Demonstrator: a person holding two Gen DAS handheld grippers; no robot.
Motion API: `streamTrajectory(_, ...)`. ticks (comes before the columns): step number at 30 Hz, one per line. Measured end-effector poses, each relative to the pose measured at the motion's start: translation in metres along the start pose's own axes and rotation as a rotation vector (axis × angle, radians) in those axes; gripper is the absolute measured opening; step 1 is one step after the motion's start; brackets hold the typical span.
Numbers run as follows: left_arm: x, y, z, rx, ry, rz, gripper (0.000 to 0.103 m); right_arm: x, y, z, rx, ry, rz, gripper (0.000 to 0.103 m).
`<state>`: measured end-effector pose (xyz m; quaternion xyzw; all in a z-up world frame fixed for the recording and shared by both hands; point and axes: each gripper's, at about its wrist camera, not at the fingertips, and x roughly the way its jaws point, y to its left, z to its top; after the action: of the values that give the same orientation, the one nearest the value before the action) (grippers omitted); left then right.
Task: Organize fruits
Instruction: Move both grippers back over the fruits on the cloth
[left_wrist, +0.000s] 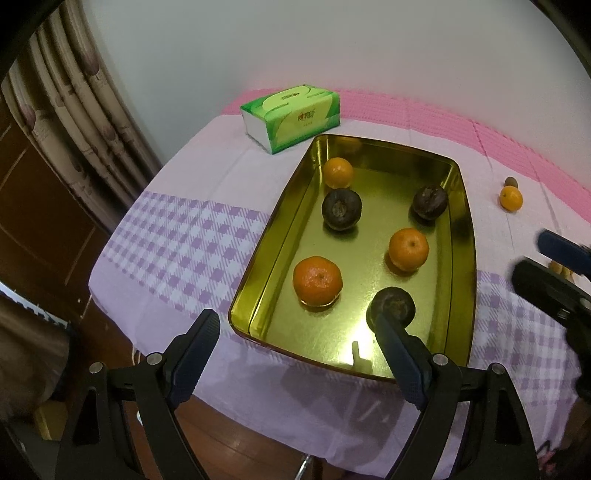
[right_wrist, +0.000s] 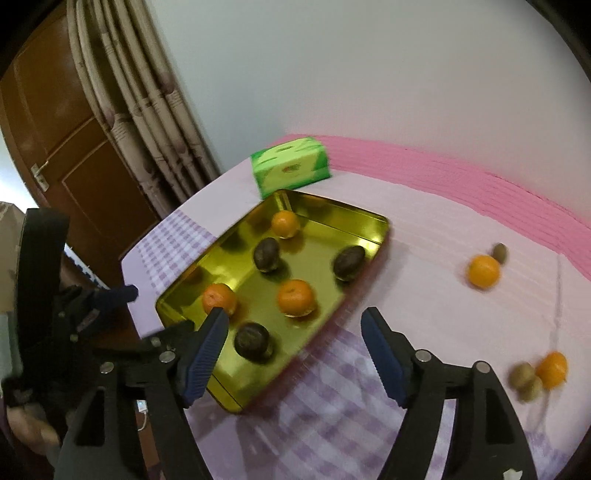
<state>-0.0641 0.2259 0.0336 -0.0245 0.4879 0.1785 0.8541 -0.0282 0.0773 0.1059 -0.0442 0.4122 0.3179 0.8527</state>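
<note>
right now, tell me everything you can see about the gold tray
The gold tray is a shallow rectangular tin with rounded corners, a shiny mirror-like inside and a rolled rim. It lies flat and open on the checked tablecloth, near the green tissue box. Inside lie three oranges and three dark round fruits, spread apart. No gripper holds it.

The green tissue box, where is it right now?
The green tissue box sits on the tablecloth just past the gold metal tray's far left corner, near the pink mat.
</note>
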Motion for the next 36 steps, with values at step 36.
streamTrajectory(36, -0.034, -0.199, 0.098, 0.435, -0.147, -0.369, 0.084, -0.105, -0.262, -0.142, 0.35, -0.003, -0.446, 0.086)
